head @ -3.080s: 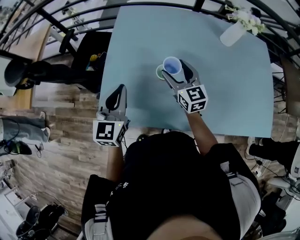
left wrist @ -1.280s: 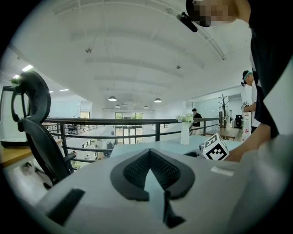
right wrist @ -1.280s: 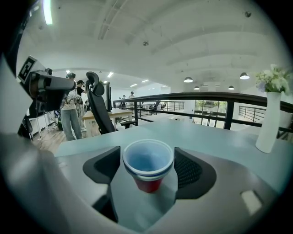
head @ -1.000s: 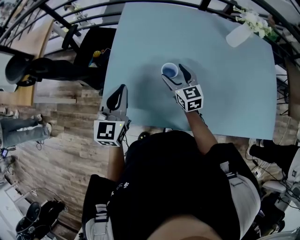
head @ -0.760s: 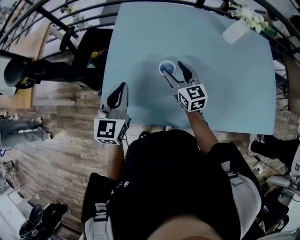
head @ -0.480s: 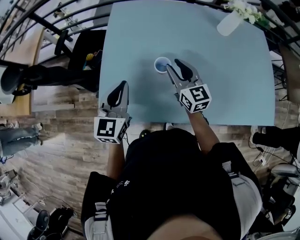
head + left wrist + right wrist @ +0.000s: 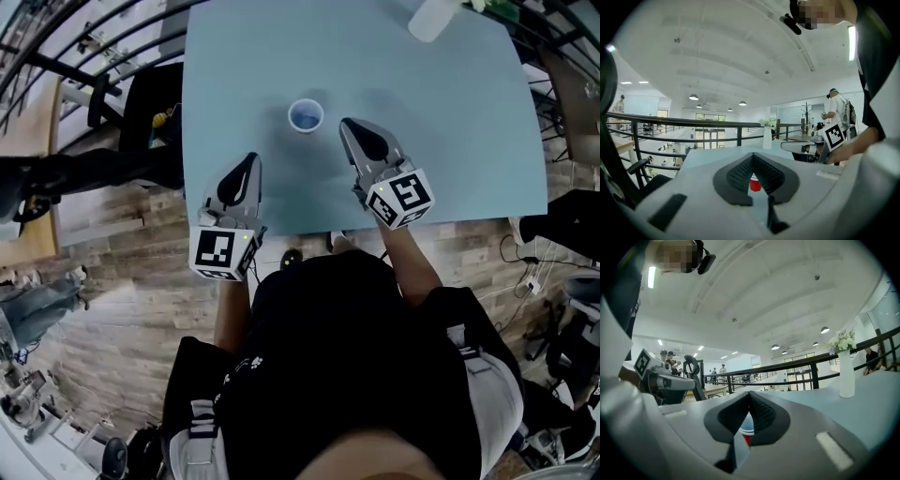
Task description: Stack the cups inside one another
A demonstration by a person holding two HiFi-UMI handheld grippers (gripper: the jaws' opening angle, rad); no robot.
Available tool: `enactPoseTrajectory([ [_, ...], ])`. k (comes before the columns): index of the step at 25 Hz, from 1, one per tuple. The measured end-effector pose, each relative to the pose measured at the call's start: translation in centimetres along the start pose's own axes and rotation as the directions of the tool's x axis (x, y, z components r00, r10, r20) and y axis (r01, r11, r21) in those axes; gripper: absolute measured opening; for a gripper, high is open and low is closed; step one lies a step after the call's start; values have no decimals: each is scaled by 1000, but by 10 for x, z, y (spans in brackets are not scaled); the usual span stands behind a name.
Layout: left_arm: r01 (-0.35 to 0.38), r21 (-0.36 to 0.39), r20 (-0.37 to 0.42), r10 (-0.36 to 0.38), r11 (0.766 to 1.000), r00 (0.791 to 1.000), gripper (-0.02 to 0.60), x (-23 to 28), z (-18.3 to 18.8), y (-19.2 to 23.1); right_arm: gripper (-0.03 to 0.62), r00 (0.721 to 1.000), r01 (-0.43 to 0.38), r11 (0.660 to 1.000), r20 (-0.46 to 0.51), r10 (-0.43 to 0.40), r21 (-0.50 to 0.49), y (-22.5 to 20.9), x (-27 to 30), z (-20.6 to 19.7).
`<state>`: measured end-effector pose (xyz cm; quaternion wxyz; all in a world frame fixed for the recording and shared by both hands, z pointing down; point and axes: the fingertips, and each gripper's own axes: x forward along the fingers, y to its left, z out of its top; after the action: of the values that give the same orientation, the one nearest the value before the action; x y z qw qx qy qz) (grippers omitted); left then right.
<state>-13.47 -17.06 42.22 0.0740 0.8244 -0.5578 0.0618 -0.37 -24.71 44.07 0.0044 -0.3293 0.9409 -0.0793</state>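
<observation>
Nested cups [image 7: 306, 115] stand upper centre on blue table [image 7: 450, 112]; left gripper [image 7: 247, 167] jaws together, empty; right gripper [image 7: 350, 127] jaws just closed on nothing; a stray swing could topple them

Upright at upper centre of frame on light blue desk [image 7: 450, 112]: stack of nested plastic cups [image 7: 306, 116], blue inside, red outside.

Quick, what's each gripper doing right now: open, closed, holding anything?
Left gripper: closed, empty.
Right gripper: just closed, nothing between its jaws.
</observation>
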Motion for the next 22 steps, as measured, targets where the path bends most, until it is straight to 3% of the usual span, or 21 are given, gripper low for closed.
enactPoseTrajectory([
  [8, 60, 2, -4, -60, 998, 998, -15, 7, -1, -18, 8, 1000, 17, 999, 1, -17, -31, 6, -24, 7],
  [22, 54, -8, -12, -54, 999, 998, -15, 4, -8, -20, 8, 1000, -20, 997, -19, 19, -80, 17, -28, 4],
])
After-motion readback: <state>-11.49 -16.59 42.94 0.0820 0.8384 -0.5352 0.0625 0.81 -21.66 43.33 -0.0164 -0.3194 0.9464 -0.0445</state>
